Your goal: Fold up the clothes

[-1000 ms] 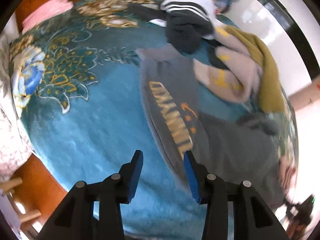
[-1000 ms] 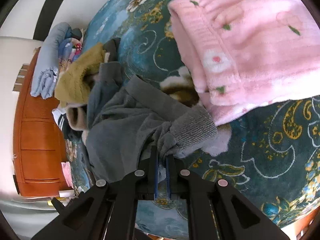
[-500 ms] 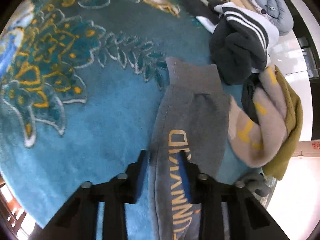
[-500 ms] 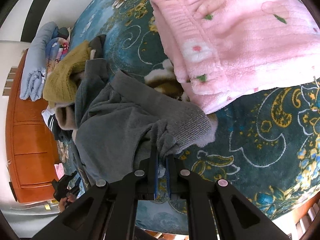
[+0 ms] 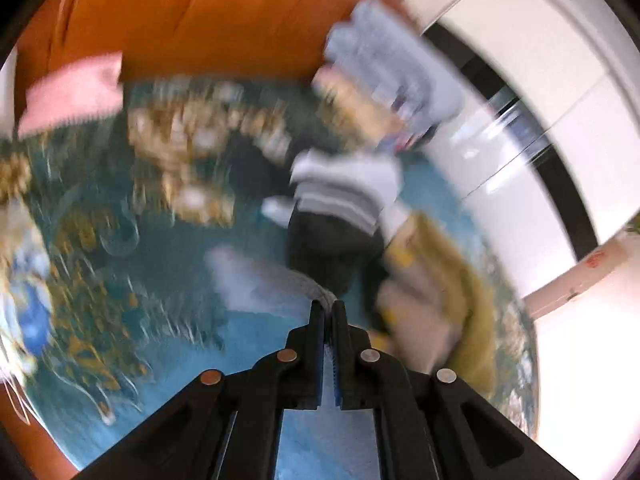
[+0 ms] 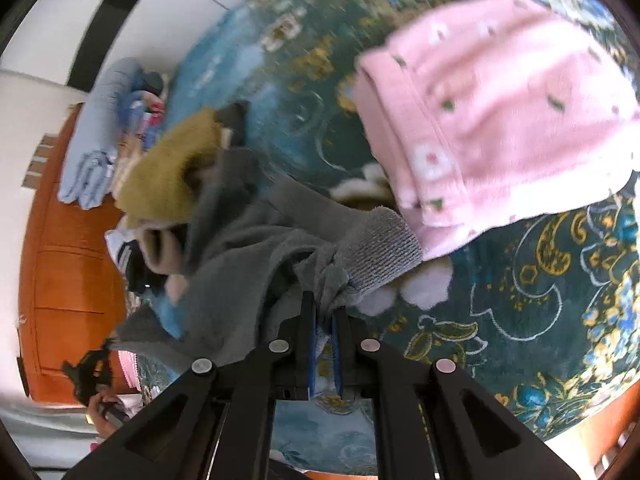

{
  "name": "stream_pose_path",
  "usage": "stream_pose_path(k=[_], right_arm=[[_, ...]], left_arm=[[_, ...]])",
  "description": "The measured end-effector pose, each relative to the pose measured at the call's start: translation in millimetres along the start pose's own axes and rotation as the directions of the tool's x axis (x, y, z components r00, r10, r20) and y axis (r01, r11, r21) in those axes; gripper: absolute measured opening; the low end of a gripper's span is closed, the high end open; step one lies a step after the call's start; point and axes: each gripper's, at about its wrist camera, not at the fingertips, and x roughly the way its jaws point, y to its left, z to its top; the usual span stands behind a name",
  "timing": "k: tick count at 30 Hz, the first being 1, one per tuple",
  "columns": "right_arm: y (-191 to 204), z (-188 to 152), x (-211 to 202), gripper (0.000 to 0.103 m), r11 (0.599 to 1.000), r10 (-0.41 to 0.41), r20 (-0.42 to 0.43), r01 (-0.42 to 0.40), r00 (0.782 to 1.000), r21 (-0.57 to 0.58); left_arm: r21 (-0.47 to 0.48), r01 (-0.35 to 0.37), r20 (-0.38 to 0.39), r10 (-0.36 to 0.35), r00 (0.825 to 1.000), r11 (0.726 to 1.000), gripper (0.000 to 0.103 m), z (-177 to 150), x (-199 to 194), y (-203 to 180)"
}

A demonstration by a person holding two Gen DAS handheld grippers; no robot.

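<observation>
A grey sweatshirt (image 6: 240,264) lies bunched on a blue floral blanket (image 6: 520,292). My right gripper (image 6: 323,304) is shut on its fabric beside the ribbed cuff (image 6: 380,252). In the blurred left wrist view, my left gripper (image 5: 329,306) is shut on a grey edge of the same sweatshirt (image 5: 264,280), lifted above the blanket (image 5: 160,280). A folded pink fleece garment (image 6: 500,112) lies just beyond the cuff.
A pile of clothes sits nearby: a mustard garment (image 6: 168,172), a dark striped one (image 5: 340,216), a tan one (image 5: 416,304) and a light blue one (image 6: 88,164). An orange wooden headboard (image 5: 200,12) and cabinet (image 6: 68,280) border the bed. The pink garment (image 5: 72,96) shows at far left.
My left gripper has closed on the grey sweatshirt and lifted it, swinging fast toward the headboard. My right gripper stays shut on the fabric and has shifted slightly.
</observation>
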Motion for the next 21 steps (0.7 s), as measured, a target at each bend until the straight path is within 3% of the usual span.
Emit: stream_pose_path(k=[2,4,7,8,12,16,21], right_arm=[[-1.9,-9.1,-6.0,0.006,1.000,0.002,-0.007,-0.002,1.000,-0.019],[-16.8,-23.1,3.5,0.006,1.000,-0.025,-0.051,0.025,0.998,0.005],[-43.7,-44.5,26.5,0.006,0.995,-0.071,-0.128,0.079,0.989,0.066],[-46.9,-48.9,31.2,0.006,0.993,-0.083,-0.145,0.093,0.986,0.066],[-53.0,-56.9,39.6,0.006,0.990,-0.125,-0.174,0.135,0.977,0.047],[-58.0,-54.7,37.5,0.006,0.987,-0.143,-0.164,0.153,0.976,0.052],[-67.0,-56.6,39.0,0.006,0.985,-0.144,-0.177,0.158,0.974,0.065]], left_arm=[[0.003,-0.019,0.039,0.019,0.999,1.000,0.003,-8.7,-25.0,17.7],[-0.047,-0.083,-0.028,0.082,0.996,0.995,0.003,-30.5,-22.1,52.5],[-0.135,-0.255,-0.203,0.225,0.953,0.957,0.003,-72.2,-0.6,111.8],[-0.169,-0.283,-0.234,0.240,0.942,0.944,0.003,-84.4,0.7,127.1],[-0.214,-0.325,-0.282,0.261,0.923,0.921,0.003,-109.6,-2.6,153.4],[-0.190,-0.326,-0.275,0.268,0.923,0.926,0.003,-108.3,-7.5,147.1],[-0.178,-0.353,-0.293,0.293,0.910,0.919,0.004,-107.6,-4.5,147.7]])
